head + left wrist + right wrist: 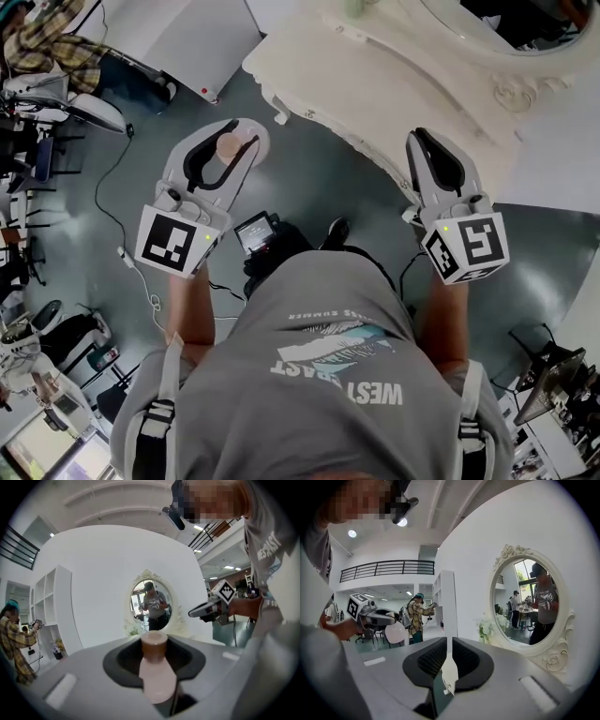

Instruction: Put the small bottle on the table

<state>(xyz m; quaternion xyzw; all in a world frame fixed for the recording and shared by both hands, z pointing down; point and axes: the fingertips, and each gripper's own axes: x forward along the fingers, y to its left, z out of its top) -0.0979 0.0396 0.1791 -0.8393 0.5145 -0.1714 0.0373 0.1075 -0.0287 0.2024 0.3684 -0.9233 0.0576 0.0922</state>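
**Small bottle was in the left jaws, not on the bench**

The left gripper (242, 133) had its jaws partly open and closed on the small bottle (229, 147). The pale pink body of the bottle sat between the two dark pads, and its brownish cap (154, 642) pointed forward, away from the gripper body. The bottle lay along the jaws, not across them. In the head view these jaws and the bottle were above the grey floor (309, 187), near the edge of the white bench (394, 84) but not touching it. The bench was ahead of the left jaws and to their right.

The right gripper (421, 138) had its jaws almost together, with only a thin slit between the ribbed pads, and they held nothing. Its tip was just at the edge of the bench. Ahead of the right jaws and to their right, an oval mirror (529, 606) in a carved white frame stood on the bench against the white wall.
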